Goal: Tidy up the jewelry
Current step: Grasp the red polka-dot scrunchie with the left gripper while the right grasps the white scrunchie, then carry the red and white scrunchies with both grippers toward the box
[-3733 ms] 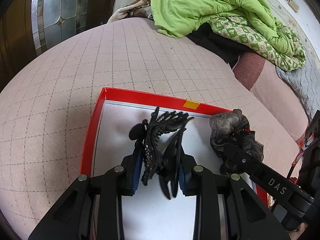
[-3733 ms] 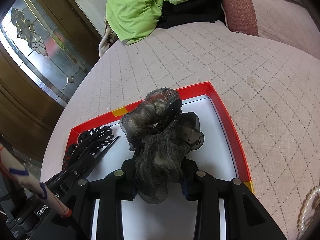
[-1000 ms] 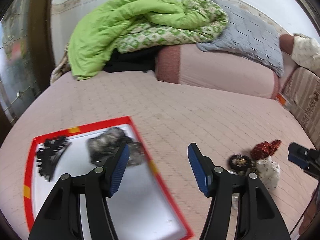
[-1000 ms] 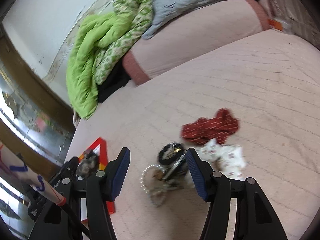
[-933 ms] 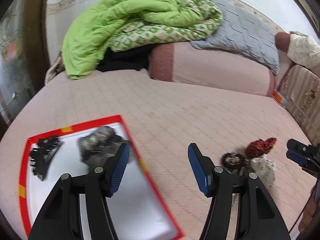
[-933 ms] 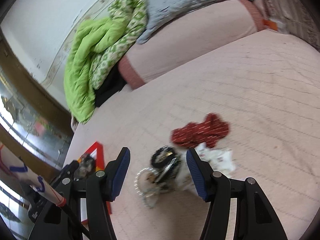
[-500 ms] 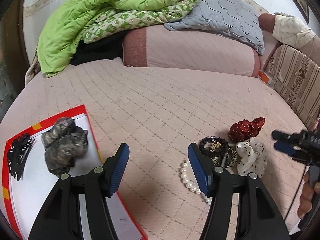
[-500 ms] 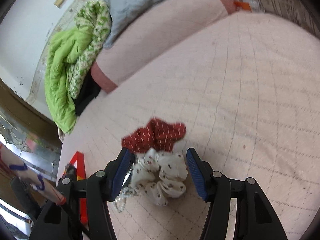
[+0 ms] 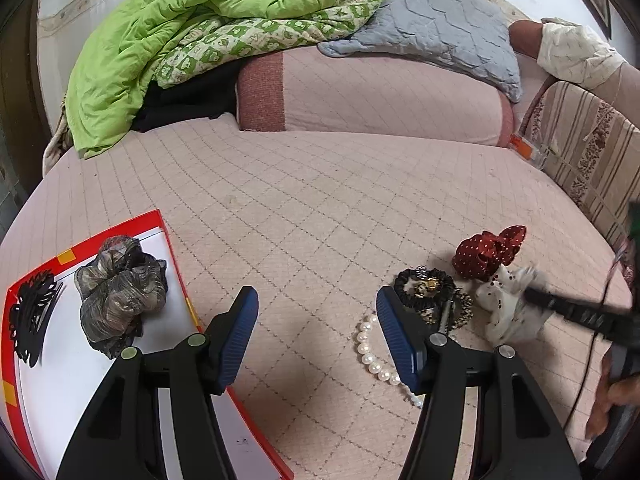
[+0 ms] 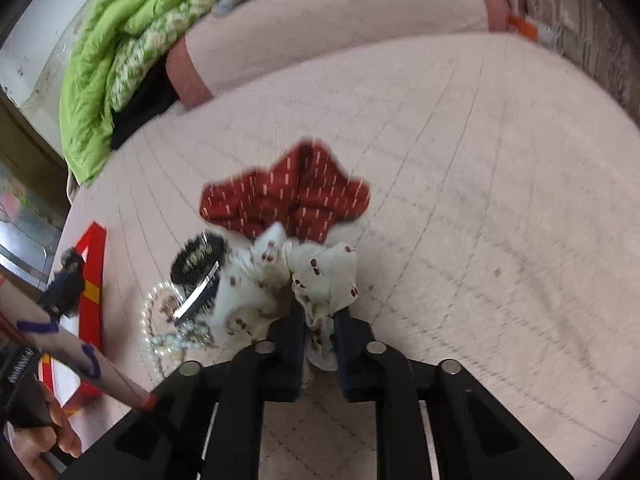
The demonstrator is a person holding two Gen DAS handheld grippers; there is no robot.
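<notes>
Right tool (image 10: 318, 332) has just closed, pinching white scrunchie (image 10: 320, 280).

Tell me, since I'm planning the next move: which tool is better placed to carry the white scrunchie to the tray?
Right. The right tool has just closed on the white scrunchie. The left tool hangs open and empty between tray and pile.

A pink quilted bed (image 9: 320, 200) carries everything; at nine o'clock a red-rimmed tray (image 9: 176, 248); at three a red dotted scrunchie (image 9: 488, 248), white scrunchie (image 9: 504, 300), black hair ties (image 9: 428, 292), pearl strand (image 9: 372, 352); at eleven a green quilt (image 9: 168, 40).
</notes>
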